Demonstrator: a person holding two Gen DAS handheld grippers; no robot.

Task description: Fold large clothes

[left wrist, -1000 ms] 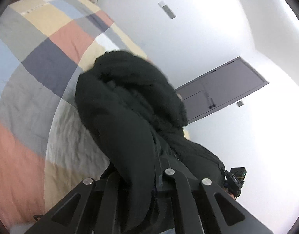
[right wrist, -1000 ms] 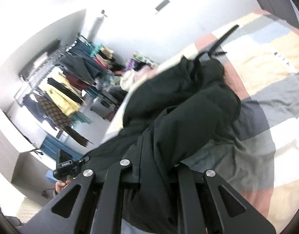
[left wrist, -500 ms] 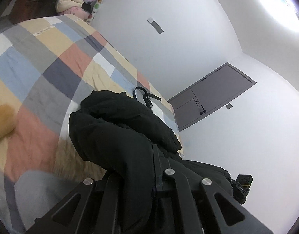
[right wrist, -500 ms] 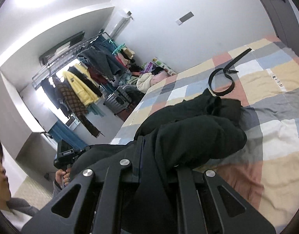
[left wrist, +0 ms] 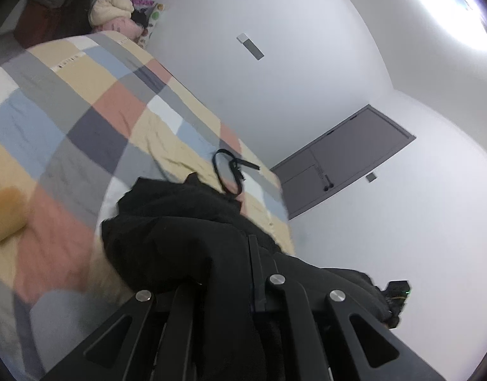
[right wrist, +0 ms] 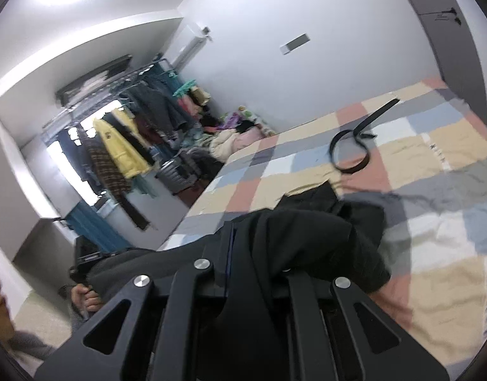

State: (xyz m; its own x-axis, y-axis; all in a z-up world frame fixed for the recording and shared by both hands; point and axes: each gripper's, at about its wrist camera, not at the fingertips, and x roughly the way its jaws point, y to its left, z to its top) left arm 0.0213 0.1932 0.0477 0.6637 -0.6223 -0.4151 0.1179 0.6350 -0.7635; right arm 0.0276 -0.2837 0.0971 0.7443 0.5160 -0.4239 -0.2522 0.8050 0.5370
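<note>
A large black garment [left wrist: 180, 228] hangs bunched over the checkered quilt [left wrist: 84, 111] of a bed. My left gripper [left wrist: 230, 289] is shut on one edge of it, and the cloth drapes over the fingers and hides their tips. In the right wrist view the same garment [right wrist: 306, 238] spreads from my right gripper [right wrist: 249, 279], which is shut on another edge, its tips covered too. Its far end still rests on the quilt [right wrist: 433, 254]. A hand [right wrist: 84, 298] holds the other gripper's black body [right wrist: 84, 254] at the left.
A black belt [left wrist: 227, 171] lies coiled on the quilt beyond the garment, also visible as the belt [right wrist: 348, 146]. A grey door [left wrist: 341, 158] stands in the far wall. A crowded clothes rack [right wrist: 126, 146] and a heap of laundry [right wrist: 230, 139] fill the room's left side.
Both grippers have risen and drawn back with the garment. The cloth now sits lower in each view, and more of the quilt and the belt have come into sight.
</note>
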